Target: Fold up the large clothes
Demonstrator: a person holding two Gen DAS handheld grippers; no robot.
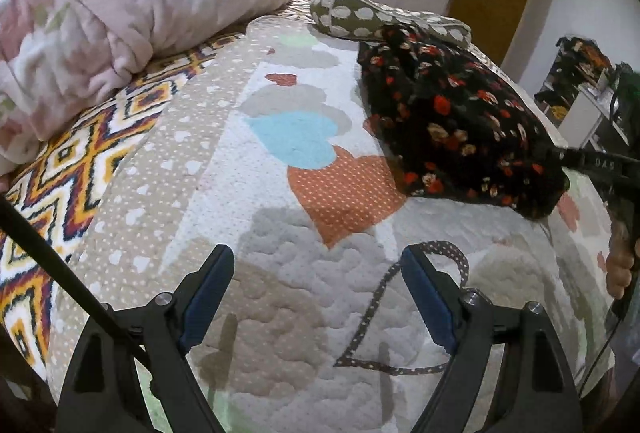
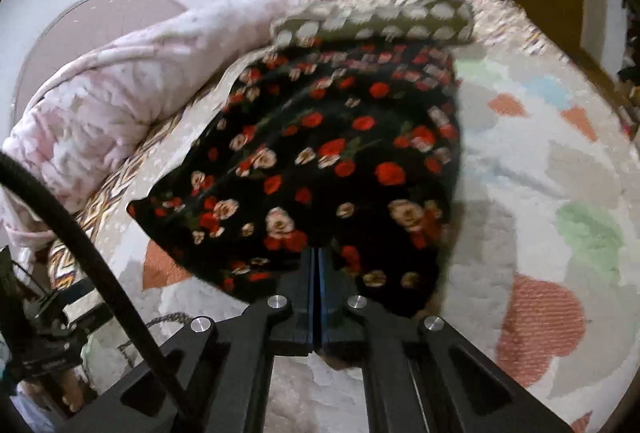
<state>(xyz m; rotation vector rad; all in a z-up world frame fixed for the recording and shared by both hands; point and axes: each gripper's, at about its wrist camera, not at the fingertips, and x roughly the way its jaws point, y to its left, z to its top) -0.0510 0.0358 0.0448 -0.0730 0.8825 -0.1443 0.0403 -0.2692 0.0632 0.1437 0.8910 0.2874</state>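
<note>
A black garment with red and cream flowers [image 1: 452, 117] lies folded into a compact bundle on the heart-patterned quilt [image 1: 280, 273]. In the right wrist view the garment [image 2: 320, 161] fills the middle, and my right gripper [image 2: 319, 253] is shut on its near edge, which looks slightly lifted. The right gripper also shows at the right of the left wrist view [image 1: 560, 155], at the garment's corner. My left gripper [image 1: 318, 265] is open and empty above the quilt, well apart from the garment.
A pink fluffy blanket [image 1: 100, 21] is heaped at the back left. A brown garment with white dots [image 1: 372, 17] lies folded behind the floral one. A thin dotted cord [image 1: 380, 309] lies on the quilt by my left gripper's right finger. Wardrobe and door stand behind.
</note>
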